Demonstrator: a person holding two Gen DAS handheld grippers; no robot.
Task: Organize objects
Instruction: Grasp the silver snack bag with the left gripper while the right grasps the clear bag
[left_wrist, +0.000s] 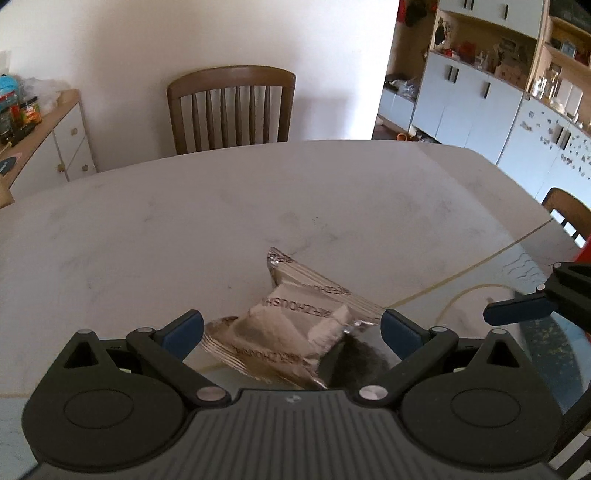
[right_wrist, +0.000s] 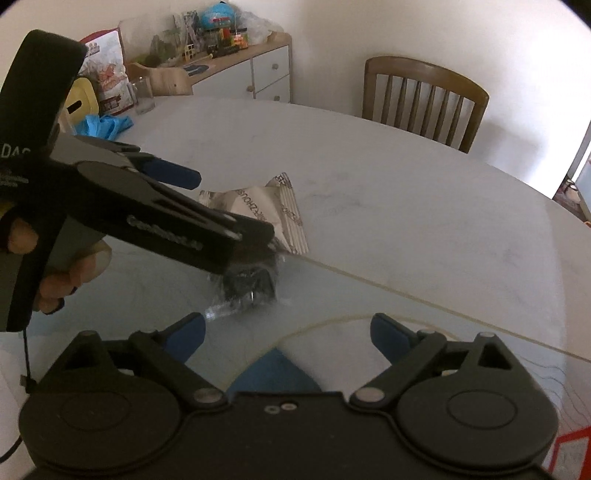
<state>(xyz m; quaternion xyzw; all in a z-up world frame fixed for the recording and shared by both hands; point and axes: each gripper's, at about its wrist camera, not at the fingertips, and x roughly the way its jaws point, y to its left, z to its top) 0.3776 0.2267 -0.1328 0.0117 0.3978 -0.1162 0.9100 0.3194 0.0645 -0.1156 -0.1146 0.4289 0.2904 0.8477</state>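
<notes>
My left tool (left_wrist: 291, 328) gapes over the crinkled silver foil packet (left_wrist: 295, 325), its long axis running toward the surface's (left_wrist: 184, 229) far edge. My right tool (right_wrist: 288, 332) is spread, empty; only its view shows the black bundle in clear wrap (right_wrist: 247, 288).

A large pale marble-look table (left_wrist: 184, 221) fills the foreground, with a brown slat-back wooden chair (left_wrist: 231, 107) at its far edge against a plain white wall (left_wrist: 147, 44). A low white sideboard (left_wrist: 70, 144) with a wooden top stands past the table's left corner. To the right, pale blue cabinets (left_wrist: 469, 107) under open wooden shelves (left_wrist: 498, 55) line a daylit room.
</notes>
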